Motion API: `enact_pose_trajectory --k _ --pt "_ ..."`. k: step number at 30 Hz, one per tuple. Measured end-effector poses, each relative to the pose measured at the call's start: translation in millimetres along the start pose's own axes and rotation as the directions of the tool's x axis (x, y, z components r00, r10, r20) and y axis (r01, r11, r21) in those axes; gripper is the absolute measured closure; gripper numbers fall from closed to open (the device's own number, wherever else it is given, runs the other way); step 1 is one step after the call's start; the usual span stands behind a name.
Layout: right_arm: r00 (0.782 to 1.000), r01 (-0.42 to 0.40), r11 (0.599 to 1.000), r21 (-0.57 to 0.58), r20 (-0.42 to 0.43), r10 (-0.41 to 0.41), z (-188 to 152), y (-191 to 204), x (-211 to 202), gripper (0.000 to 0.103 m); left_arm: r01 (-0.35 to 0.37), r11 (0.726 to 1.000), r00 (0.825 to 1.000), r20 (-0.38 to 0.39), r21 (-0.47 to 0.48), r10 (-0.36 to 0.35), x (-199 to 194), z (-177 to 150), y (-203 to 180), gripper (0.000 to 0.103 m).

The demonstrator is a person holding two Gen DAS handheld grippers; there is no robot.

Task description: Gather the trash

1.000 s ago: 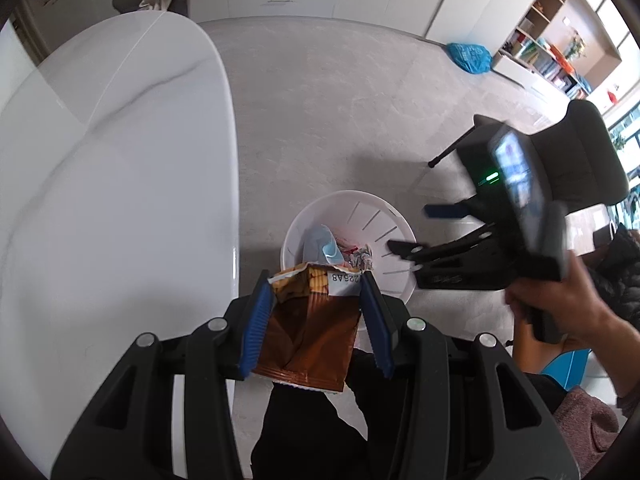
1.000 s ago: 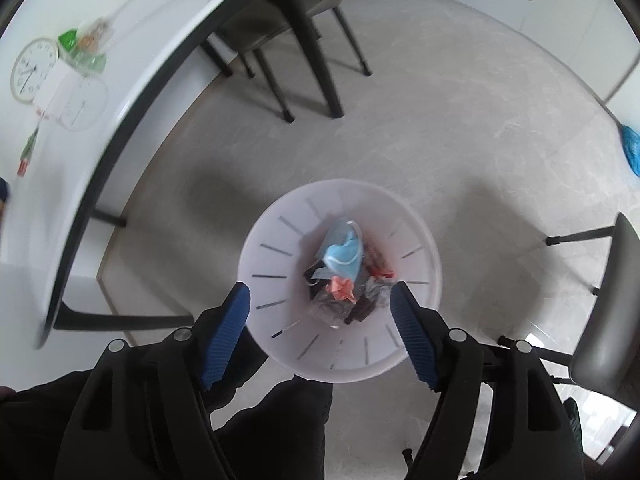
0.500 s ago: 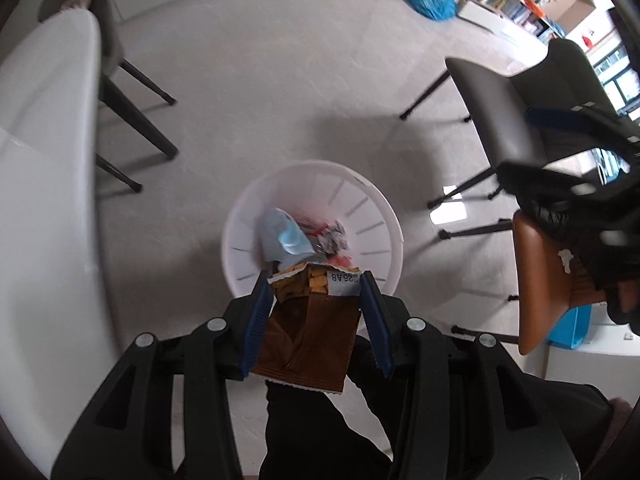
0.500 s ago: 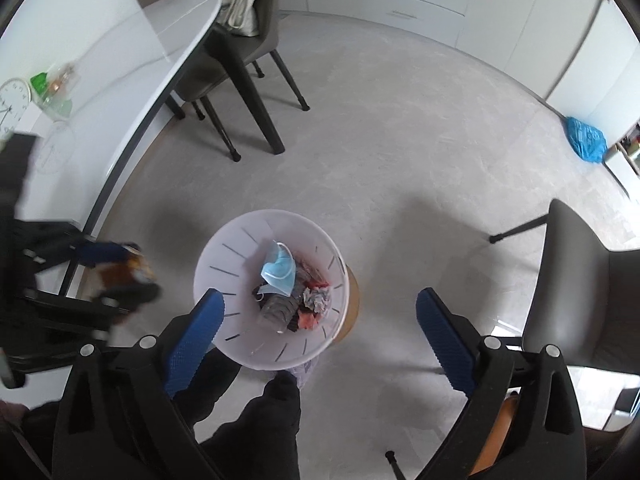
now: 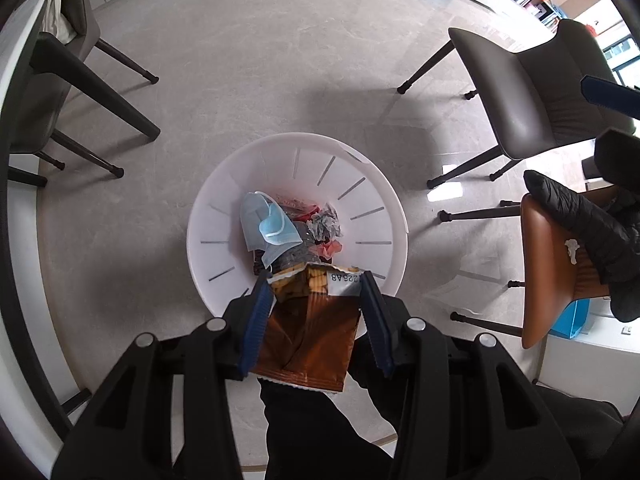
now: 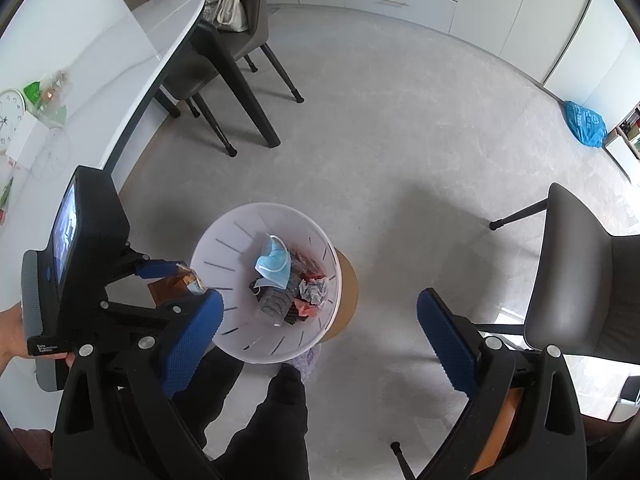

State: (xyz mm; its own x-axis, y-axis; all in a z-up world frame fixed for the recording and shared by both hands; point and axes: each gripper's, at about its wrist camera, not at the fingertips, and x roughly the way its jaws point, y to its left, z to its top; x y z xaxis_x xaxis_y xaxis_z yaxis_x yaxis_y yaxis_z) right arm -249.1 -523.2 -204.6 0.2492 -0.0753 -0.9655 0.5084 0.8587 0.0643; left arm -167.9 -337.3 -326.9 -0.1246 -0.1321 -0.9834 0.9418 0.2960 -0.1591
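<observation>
Grey floor tiles surround the white slotted bin, which stands just ahead of my feet. My left gripper pinches a brown snack wrapper above the bin's six o'clock rim. Inside lie a blue face mask and crumpled scraps. My right gripper hangs spread wide, holding nothing, with the bin at its eleven o'clock.

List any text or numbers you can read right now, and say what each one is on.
"225AB", seen upside down, on the white strip at the top of the brown snack wrapper held in the left gripper.
"Data Acquisition System", on the left gripper's housing in the right wrist view; small, so only roughly legible.
Clock numerals on the table: too blurred to read.
</observation>
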Motion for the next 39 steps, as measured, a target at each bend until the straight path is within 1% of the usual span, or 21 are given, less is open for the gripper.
enact_pose_trajectory --k 1,3,5,6,9,15,17,19,21,24,27,29,30,32,34,36,37,38,39 --pt "1.000 -0.001 1.000 0.002 0.000 0.001 -0.1 -0.8 0.0 0.006 0.005 1.000 1.000 -0.002 0.000 -0.005 1.8 0.8 -1.4 0.055" --pt "1.000 -0.003 1.000 0.004 0.000 0.003 0.1 -2.6 -0.1 0.006 0.010 1.000 1.000 -0.007 -0.004 -0.010 0.6 0.6 -3.9 0.024" --pt "1.000 -0.003 1.000 0.003 0.002 0.003 -0.2 -2.7 -1.6 0.006 0.005 1.000 1.000 0.011 -0.001 -0.005 -3.6 0.3 -7.3 0.014" --pt "1.000 -0.003 1.000 0.003 0.002 0.003 -0.3 -2.5 -1.4 0.006 0.006 1.000 1.000 0.013 0.004 -0.006 -5.6 0.1 -10.1 0.011" --pt "1.000 0.000 1.000 0.003 0.003 0.000 0.2 -3.3 -1.2 0.006 0.016 1.000 1.000 0.004 0.010 -0.016 -5.6 1.3 -16.0 0.010" --pt "1.000 0.009 1.000 0.010 0.011 -0.009 1.4 -11.6 -2.0 0.006 0.006 1.000 1.000 0.001 0.011 -0.006 -12.6 -0.3 -22.6 0.010" --pt "1.000 0.014 1.000 0.007 0.011 -0.014 1.0 -12.0 0.0 0.005 -0.011 1.000 1.000 0.020 0.006 0.011 -26.8 -1.2 -23.7 0.010" --pt "1.000 0.025 1.000 -0.006 0.000 -0.025 1.2 -12.2 4.1 0.003 -0.020 1.000 0.998 0.063 -0.010 0.021 -47.1 -3.5 -23.2 0.010" --pt "1.000 0.029 0.999 -0.023 -0.010 -0.029 1.9 -9.7 9.7 0.003 -0.039 0.998 0.992 0.117 -0.049 0.045 -73.9 -8.9 -18.9 0.010" --pt "0.999 0.004 0.999 -0.052 -0.044 -0.006 3.2 0.1 22.1 0.003 -0.066 0.991 0.981 0.172 -0.119 0.086 -106.2 -19.4 -9.2 0.008" --pt "0.996 -0.027 0.994 -0.103 -0.082 0.019 5.8 18.9 33.1 0.003 -0.121 0.967 0.966 0.198 -0.224 0.167 -136.7 -36.6 7.7 0.008" --pt "0.996 -0.049 0.986 -0.158 -0.081 0.036 11.6 38.0 34.2 0.003 -0.155 0.936 0.950 0.214 -0.316 0.229 -158.1 -51.3 24.2 0.008" --pt "0.996 -0.059 0.981 -0.184 -0.078 0.046 14.9 47.8 33.0 0.003 -0.165 0.924 0.944 0.216 -0.344 0.249 -165.0 -56.2 30.5 0.008" --pt "0.995 -0.084 0.965 -0.247 -0.064 0.071 25.8 74.8 25.4 0.003 -0.210 0.875 0.916 0.224 -0.436 0.332 -190.5 -71.0 48.2 0.008" --pt "0.994 -0.107 0.951 -0.289 -0.037 0.100 39.2 100.3 12.9 0.003 -0.238 0.834 0.891 0.230 -0.497 0.391 -213.0 -81.4 61.1 0.008" --pt "0.989 -0.136 0.928 -0.347 0.008 0.148 57.4 133.8 -10.4 0.003 -0.263 0.784 0.858 0.235 -0.562 0.457 -241.9 -92.6 75.4 0.008" --pt "0.985 -0.142 0.915 -0.377 0.039 0.170 66.3 149.5 -24.7 0.003 -0.266 0.756 0.837 0.246 -0.598 0.489 -263.3 -99.0 84.4 0.008" --pt "0.976 -0.149 0.898 -0.415 0.085 0.201 76.9 169.4 -44.9 0.003 -0.268 0.735 0.817 0.258 -0.623 0.516 -280.5 -104.7 90.9 0.008" --pt "0.965 -0.151 0.881 -0.447 0.125 0.229 86.3 186.2 -64.1 0.003 -0.277 0.701 0.783 0.268 -0.658 0.561 -305.1 -111.2 98.7 0.008"
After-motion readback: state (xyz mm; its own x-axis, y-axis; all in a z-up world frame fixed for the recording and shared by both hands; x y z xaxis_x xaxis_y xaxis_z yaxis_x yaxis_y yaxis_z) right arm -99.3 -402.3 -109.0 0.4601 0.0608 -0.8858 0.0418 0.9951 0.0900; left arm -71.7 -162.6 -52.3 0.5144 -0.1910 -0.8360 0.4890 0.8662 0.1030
